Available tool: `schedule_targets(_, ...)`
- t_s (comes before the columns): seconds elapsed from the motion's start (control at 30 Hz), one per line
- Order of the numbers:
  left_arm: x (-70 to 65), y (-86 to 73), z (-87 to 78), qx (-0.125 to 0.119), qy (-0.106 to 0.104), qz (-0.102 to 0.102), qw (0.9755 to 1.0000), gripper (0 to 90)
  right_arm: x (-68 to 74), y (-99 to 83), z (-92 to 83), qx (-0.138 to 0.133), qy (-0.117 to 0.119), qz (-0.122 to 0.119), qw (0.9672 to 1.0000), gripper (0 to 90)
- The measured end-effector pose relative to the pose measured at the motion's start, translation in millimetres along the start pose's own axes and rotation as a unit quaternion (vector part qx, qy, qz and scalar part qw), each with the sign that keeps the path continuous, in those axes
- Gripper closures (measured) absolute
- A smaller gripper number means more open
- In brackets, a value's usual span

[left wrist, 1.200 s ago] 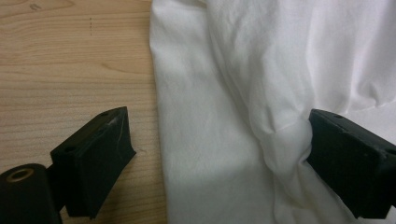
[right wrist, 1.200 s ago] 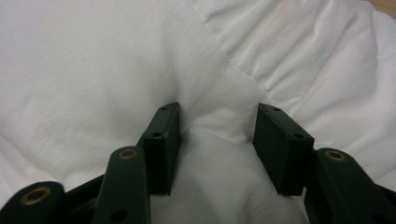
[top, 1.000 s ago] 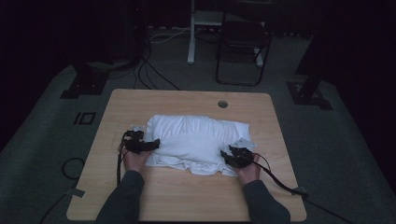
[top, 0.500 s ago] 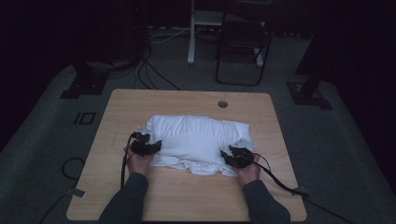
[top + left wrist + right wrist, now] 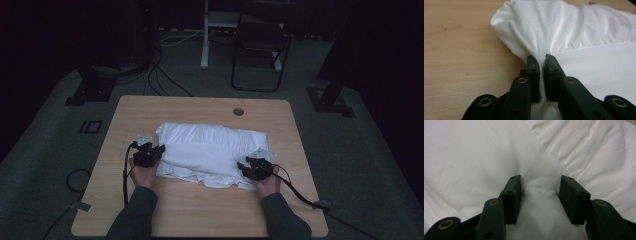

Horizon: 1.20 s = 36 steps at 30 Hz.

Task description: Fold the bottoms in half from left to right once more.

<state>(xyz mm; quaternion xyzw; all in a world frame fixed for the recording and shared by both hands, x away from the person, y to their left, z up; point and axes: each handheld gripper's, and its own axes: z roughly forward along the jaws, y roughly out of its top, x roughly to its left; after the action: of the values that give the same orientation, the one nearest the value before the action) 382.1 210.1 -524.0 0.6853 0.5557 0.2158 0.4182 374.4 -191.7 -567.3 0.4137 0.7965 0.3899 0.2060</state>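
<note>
Now we have both forearms coming in from the near edge of the wooden table [image 5: 200,210], sleeves dark, each hand wrapped around its tool at a near corner of the white cloth [image 5: 210,150], which lies bunched and folded across the middle of the tabletop.

On the left, our left hand [image 5: 142,174] sits just off the cloth's left edge, the left gripper [image 5: 159,150] pointing rightward and slightly far into the fabric. Seen along the tool itself, the left gripper [image 5: 542,58] has its jaws drawn nearly together with a gathered fold of the white cloth [image 5: 574,32] pinched between them; the fabric fans out beyond the tips. Those jaws have just been closing: a second earlier they stood wide beside the cloth edge, and the hand has since come a little inward and up, toward the fabric.

On the right, our right hand [image 5: 269,181] rests at the cloth's near right corner, the right gripper [image 5: 245,167] angled leftward over it. In its own view the right gripper [image 5: 540,185] stands with jaws about half apart, a soft ridge of the white cloth [image 5: 474,152] rising between them; we cannot tell whether the pads actually press it. This hand sits where it was a second ago.
</note>
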Motion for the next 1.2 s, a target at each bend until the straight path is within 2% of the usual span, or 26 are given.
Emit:
schedule_targets(0.1,-1.9,1.2,-4.5,-0.004,-0.007,0.005,1.0,84.0,-0.4,0.8,-1.0,0.005,-0.002,0.006,1.0,53.5)
schedule_targets(0.13,-1.4,2.1,-7.7,-0.012,-0.021,0.002,0.9997,84.0,-1.6,5.3,-5.2,0.016,-0.008,0.02,0.9996,56.1)
schedule_targets(0.2,-0.4,3.3,-9.3,-0.014,-0.022,0.004,0.9996,84.0,1.0,13.7,-14.4,-0.002,-0.009,0.033,0.9994,55.6)
schedule_targets(0.23,-0.4,3.3,-9.3,-0.014,-0.022,0.004,0.9996,84.0,1.0,13.7,-14.4,-0.002,-0.009,0.033,0.9994,55.6)
schedule_targets(0.27,1.0,5.3,-10.2,-0.017,-0.027,-0.001,0.9995,84.0,8.3,25.0,-22.8,-0.027,0.003,0.026,0.9993,52.2)
schedule_targets(0.3,1.0,5.3,-10.2,-0.017,-0.027,-0.001,0.9995,84.0,8.3,25.0,-22.8,-0.027,0.003,0.026,0.9993,52.2)
schedule_targets(0.37,-1.2,9.7,-13.0,-0.03,-0.035,-0.003,0.9989,84.0,18.6,38.1,-24.7,-0.038,0.022,0.008,0.999,50.3)
schedule_targets(0.43,-4.2,13.3,-16.0,-0.038,-0.039,0.0,0.9985,84.0,35.2,57.6,-15.0,-0.037,0.034,-0.012,0.9987,49.8)
schedule_targets(0.57,-8.7,20.8,-21.6,-0.048,-0.044,0.01,0.9979,84.0,51.4,72.5,11.1,-0.024,0.029,-0.03,0.9988,50.0)
schedule_targets(0.7,-12.5,28.2,-26.2,-0.063,-0.061,0.003,0.9961,84.1,62.3,66.9,41.2,0.027,0.016,-0.05,0.9982,51.6)
schedule_targets(0.73,-15.0,30.3,-27.2,-0.065,-0.063,0.009,0.9959,84.1,65.2,63.4,47.3,0.032,0.015,-0.058,0.9977,53.2)
schedule_targets(0.77,-17.9,32.4,-28.1,-0.07,-0.062,0.015,0.9955,84.1,67.4,61.4,48.5,0.026,0.013,-0.057,0.998,54.8)
schedule_targets(0.87,-24.7,38.0,-31.8,-0.082,-0.072,0.02,0.9939,84.1,74.8,60.5,46.4,0.03,0.008,-0.059,0.9978,57.2)
schedule_targets(1.1,-33.8,42.6,-38.1,-0.096,-0.083,0.028,0.9915,84.1,89.9,54.0,43.5,0.017,0.024,-0.058,0.9979,58.6)
schedule_targets(1.13,-35.1,42.2,-37.8,-0.096,-0.086,0.031,0.9912,84.1,92.2,53.8,43.2,0.018,0.03,-0.063,0.9974,58.5)
schedule_targets(1.17,-35.7,41.9,-37.3,-0.094,-0.086,0.033,0.9912,84.1,90.8,57.5,41.4,0.034,0.058,-0.074,0.995,57.2)
schedule_targets(1.2,-36.3,41.3,-37.1,-0.094,-0.087,0.035,0.9912,84.1,87.8,60.6,39.1,0.042,0.077,-0.077,0.9932,53.9)
